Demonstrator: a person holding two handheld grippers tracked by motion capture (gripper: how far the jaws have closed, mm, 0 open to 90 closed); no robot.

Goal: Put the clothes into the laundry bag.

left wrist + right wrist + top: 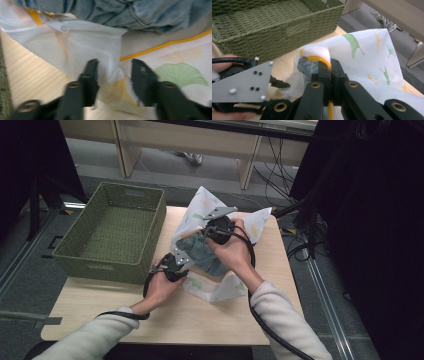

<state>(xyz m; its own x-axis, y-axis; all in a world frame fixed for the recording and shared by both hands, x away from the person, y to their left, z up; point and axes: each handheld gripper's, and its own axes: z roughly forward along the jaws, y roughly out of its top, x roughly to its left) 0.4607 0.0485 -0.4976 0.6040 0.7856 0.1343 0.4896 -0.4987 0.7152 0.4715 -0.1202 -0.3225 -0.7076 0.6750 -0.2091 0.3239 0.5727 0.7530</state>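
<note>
**Mesh bag held open at the rim, denim inside**

On the pale wood-grain table (165, 317) in the high view, I see a white mesh laundry bag (252, 225) printed with green and yellow ginkgo leaves, lying just right of a green woven basket (112, 232). Blue denim (202, 252) shows in the bag's mouth. My left gripper (172, 265) sits at the near edge of the bag; my right gripper (217, 227) is over the mouth.

Through the left gripper view, my two black fingers (91, 75) stand partly apart, with a fold of the fine white netting (112, 85) between them; I cannot tell whether the pads press it. A yellow trim line (162, 46) runs along the fabric, and the crumpled, stitched denim (130, 13) lies beyond it.

Through the right gripper view, my fingers (324, 72) are clamped together on the bag's yellow-edged rim (318, 58), bunching the soft mesh into a rounded lump. The denim (305, 66) peeks out beneath. The basket's (274, 27) coarse rope weave stands behind, and the left gripper's grey three-cornered plate (244, 82) shows at lower left.
</note>
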